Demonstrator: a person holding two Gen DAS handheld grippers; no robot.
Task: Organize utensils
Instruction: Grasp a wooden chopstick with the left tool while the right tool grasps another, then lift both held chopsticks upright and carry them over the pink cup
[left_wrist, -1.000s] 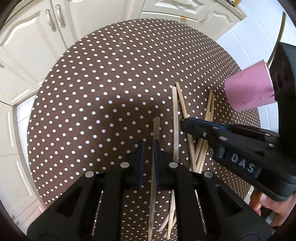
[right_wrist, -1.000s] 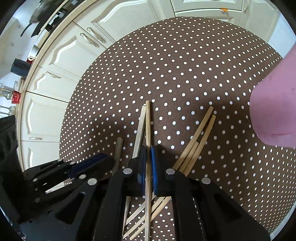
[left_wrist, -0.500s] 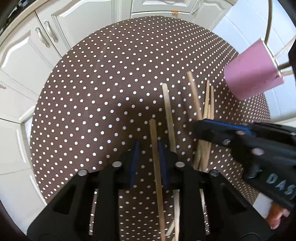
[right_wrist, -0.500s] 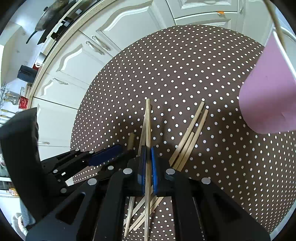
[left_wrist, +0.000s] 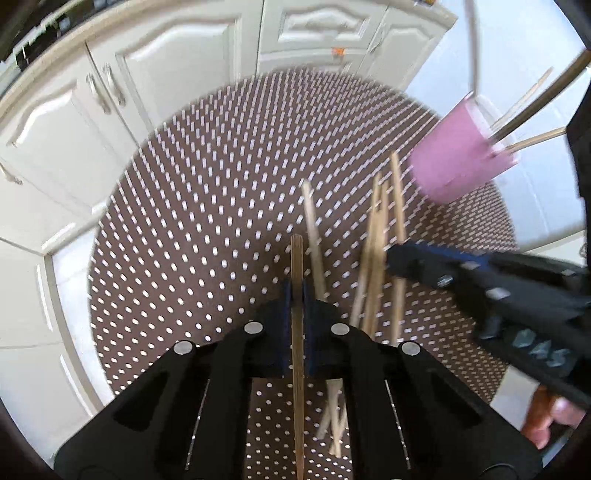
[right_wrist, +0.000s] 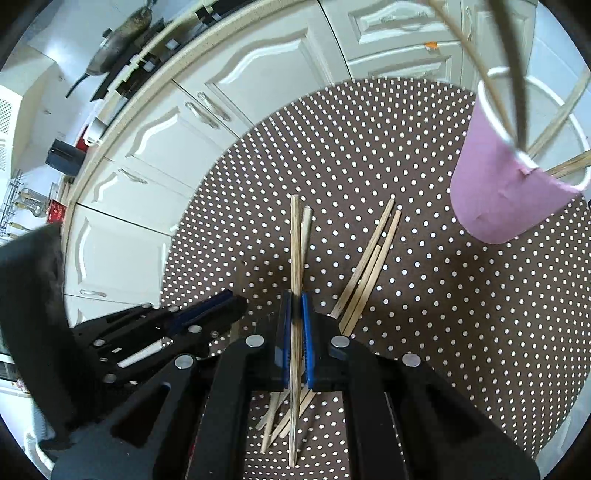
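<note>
Moved: we lifted both grippers off the worktop (right_wrist: 424, 295).
Left gripper (left_wrist: 296, 291): jaws just closed, gripping one chopstick (left_wrist: 296, 332).
Right gripper (right_wrist: 295, 306): jaws clamped another chopstick (right_wrist: 295, 258).

One pink cup (right_wrist: 509, 177), two tools (right_wrist: 294, 325)

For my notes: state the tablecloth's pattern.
Brown tablecloth with small white polka dots, sharpest in the right wrist view.

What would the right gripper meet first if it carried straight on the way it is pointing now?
Probably the loose chopsticks lying on the dotted tablecloth just ahead of the right gripper, which is shut on one chopstick; depth is hard to judge.
</note>
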